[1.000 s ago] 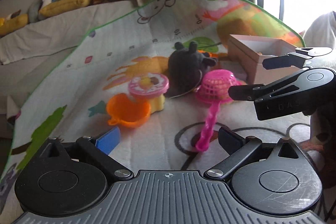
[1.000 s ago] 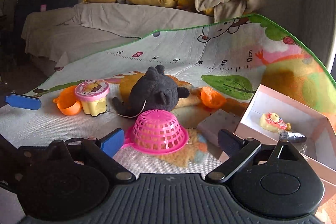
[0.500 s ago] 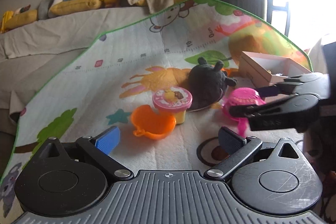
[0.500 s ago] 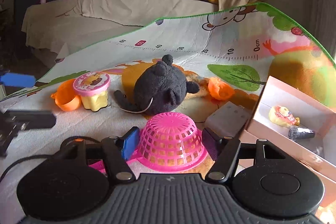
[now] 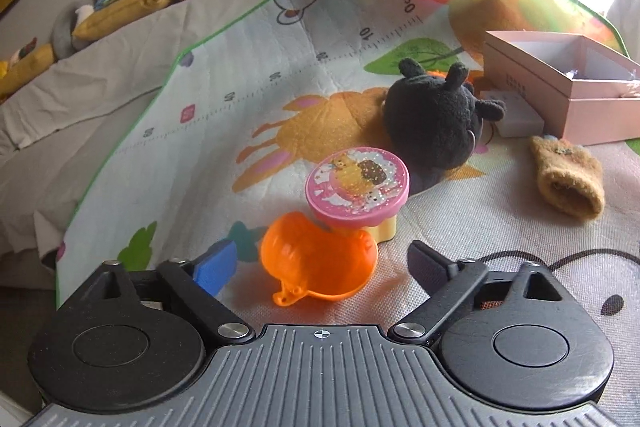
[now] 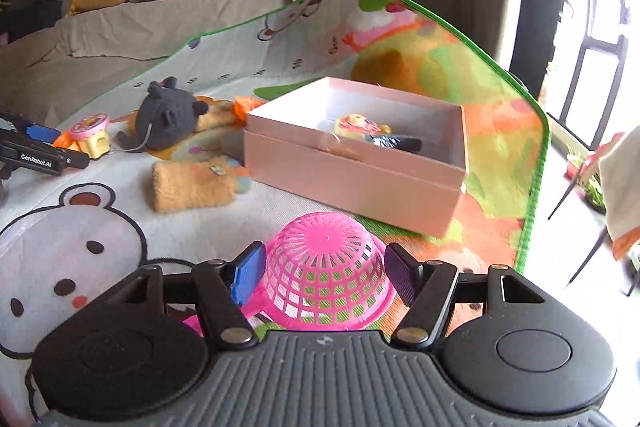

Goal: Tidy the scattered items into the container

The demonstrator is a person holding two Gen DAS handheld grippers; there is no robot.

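I take the pink box (image 6: 352,167) as my landmark: it sits open on the play mat (image 6: 500,115), whose green edge runs close behind it and down its right side, with bare floor and window beyond. In front of the box the mat lies open, apart from a tan knitted sleeve (image 6: 192,185) to its left. My right gripper (image 6: 324,273) is clamped on the pink mesh strainer (image 6: 326,269), dome up, pads pressed to both sides, just in front of the box's near wall. Well left of the box, past the dark plush toy (image 5: 432,115), my left gripper (image 5: 320,263) is closing around the orange cup (image 5: 318,261), tipped on its side, pads not visibly touching. The cup touches a pink-lidded yellow tub (image 5: 358,183).
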